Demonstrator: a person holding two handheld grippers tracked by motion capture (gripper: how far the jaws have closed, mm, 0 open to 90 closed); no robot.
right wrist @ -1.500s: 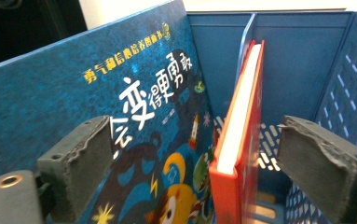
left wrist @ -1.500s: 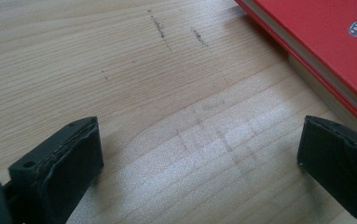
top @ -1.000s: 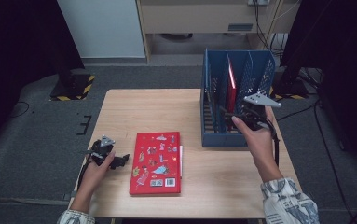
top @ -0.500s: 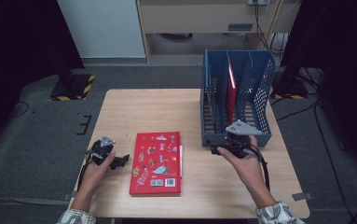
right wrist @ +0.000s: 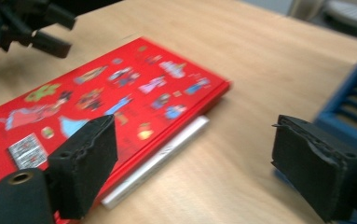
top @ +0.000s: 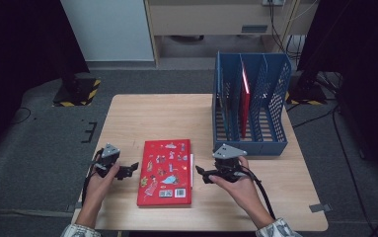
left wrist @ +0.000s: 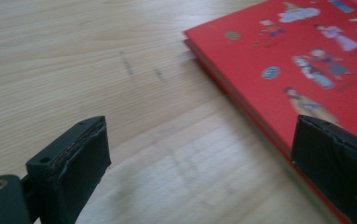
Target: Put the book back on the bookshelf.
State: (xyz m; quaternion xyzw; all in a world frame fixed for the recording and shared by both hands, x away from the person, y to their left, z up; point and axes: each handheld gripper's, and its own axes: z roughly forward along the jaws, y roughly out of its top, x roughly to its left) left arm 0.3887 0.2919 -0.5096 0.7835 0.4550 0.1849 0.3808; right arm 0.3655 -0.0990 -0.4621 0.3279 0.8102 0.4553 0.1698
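Observation:
A red book (top: 165, 172) with cartoon pictures on its cover lies flat near the table's front edge. My left gripper (top: 133, 169) rests on the table just left of the book, open and empty. In the left gripper view the book's edge (left wrist: 306, 60) runs in front of my right-hand jaw, and the left gripper (left wrist: 199, 172) holds nothing. My right gripper (top: 200, 174) is low at the book's right side, open and empty. The right gripper view has the book (right wrist: 111, 98) and its white page edge ahead of the right gripper (right wrist: 199, 163).
A blue file rack (top: 275, 106) stands on the table's right side with a second red book (top: 245, 101) upright in one slot. Its blue base (right wrist: 353, 102) is close beside my right gripper. Bare wood lies behind the flat book. Cables trail off the front.
My right gripper has come away from the blue rack, moving down and left to the flat book's right edge. The left gripper and the book have stayed in place.

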